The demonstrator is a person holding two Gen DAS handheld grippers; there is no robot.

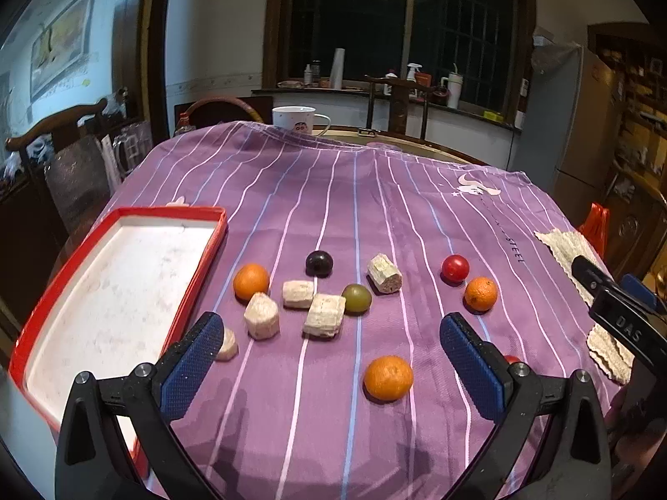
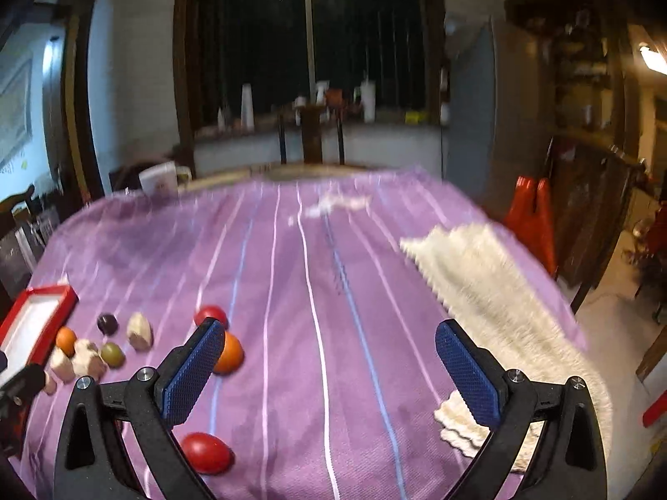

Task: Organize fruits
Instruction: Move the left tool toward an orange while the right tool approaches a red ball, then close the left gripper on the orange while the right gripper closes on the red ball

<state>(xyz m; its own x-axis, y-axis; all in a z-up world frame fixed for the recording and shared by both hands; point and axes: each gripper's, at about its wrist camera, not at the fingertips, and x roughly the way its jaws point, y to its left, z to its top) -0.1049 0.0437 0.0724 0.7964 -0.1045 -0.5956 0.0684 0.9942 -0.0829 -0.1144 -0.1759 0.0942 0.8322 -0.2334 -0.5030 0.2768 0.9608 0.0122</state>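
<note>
The left gripper (image 1: 329, 341) is held with its jaws wide apart and nothing between them, above the purple striped cloth (image 1: 375, 208). Just beyond it an orange (image 1: 388, 377) lies near, with pale cut pieces (image 1: 324, 315), a green fruit (image 1: 357, 298), a dark fruit (image 1: 319, 263) and another orange (image 1: 251, 281) farther off. The red-rimmed tray (image 1: 121, 275) sits to the left. The right gripper (image 2: 325, 362) is likewise spread and empty; a red fruit (image 2: 207, 452) lies at its near left, and a white mat (image 2: 492, 291) to its right.
</note>
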